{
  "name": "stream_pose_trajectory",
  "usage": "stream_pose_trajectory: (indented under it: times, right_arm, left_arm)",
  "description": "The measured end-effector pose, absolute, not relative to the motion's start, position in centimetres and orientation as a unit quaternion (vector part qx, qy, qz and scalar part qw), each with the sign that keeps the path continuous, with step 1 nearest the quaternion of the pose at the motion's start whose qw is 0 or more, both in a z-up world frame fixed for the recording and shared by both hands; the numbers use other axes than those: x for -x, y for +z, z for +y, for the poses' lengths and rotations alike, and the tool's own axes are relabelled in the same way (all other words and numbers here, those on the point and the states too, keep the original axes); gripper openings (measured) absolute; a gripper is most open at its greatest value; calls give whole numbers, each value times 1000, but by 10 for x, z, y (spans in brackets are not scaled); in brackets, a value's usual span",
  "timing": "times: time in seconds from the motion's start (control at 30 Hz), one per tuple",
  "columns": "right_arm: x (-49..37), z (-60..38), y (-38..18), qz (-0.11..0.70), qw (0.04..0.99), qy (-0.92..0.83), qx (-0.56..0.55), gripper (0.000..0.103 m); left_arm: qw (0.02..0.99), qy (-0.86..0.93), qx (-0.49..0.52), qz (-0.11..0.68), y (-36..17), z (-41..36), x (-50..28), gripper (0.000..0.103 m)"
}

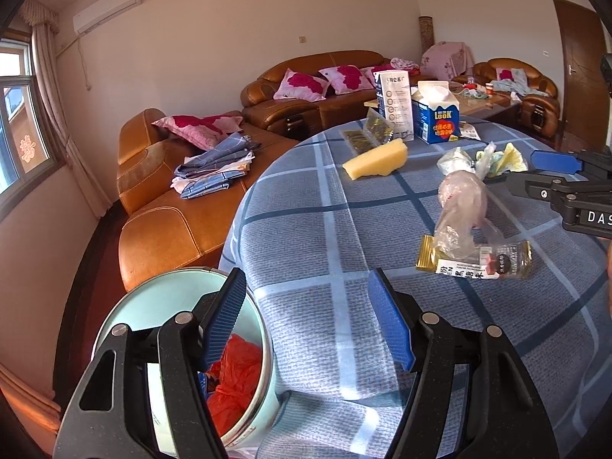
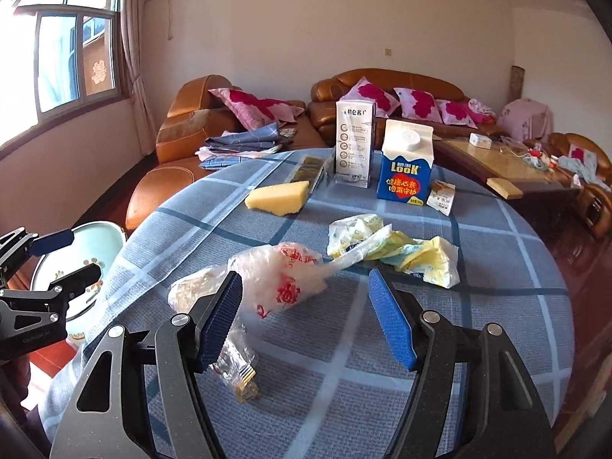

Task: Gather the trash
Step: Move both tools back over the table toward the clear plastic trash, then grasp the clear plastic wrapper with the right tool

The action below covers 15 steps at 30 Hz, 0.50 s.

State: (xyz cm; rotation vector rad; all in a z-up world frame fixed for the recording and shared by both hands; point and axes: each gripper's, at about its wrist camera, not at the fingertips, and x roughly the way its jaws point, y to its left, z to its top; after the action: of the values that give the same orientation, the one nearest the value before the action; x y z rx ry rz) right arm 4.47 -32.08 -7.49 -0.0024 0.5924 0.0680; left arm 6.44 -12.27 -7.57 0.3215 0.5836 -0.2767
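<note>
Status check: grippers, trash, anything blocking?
Left gripper, right gripper open, empty. Plastic bag ahead on table. Bin has red trash. Nothing blocking.

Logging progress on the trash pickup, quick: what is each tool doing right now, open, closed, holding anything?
Left tool: open, holding nothing.
Right tool: open, holding nothing.

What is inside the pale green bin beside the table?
The bin holds crumpled red plastic. The left gripper, open and empty, covers part of the inside, so anything deeper cannot be seen.
</note>
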Motion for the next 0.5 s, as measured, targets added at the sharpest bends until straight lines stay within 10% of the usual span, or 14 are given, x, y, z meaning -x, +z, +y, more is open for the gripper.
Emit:
stream_pose_trajectory:
  times: [0.5]
  right_arm:
    - [-67, -283, -106, 402, 906, 132, 26, 46]
  left_arm:
    - [937, -111, -129, 305, -86, -96, -76, 69]
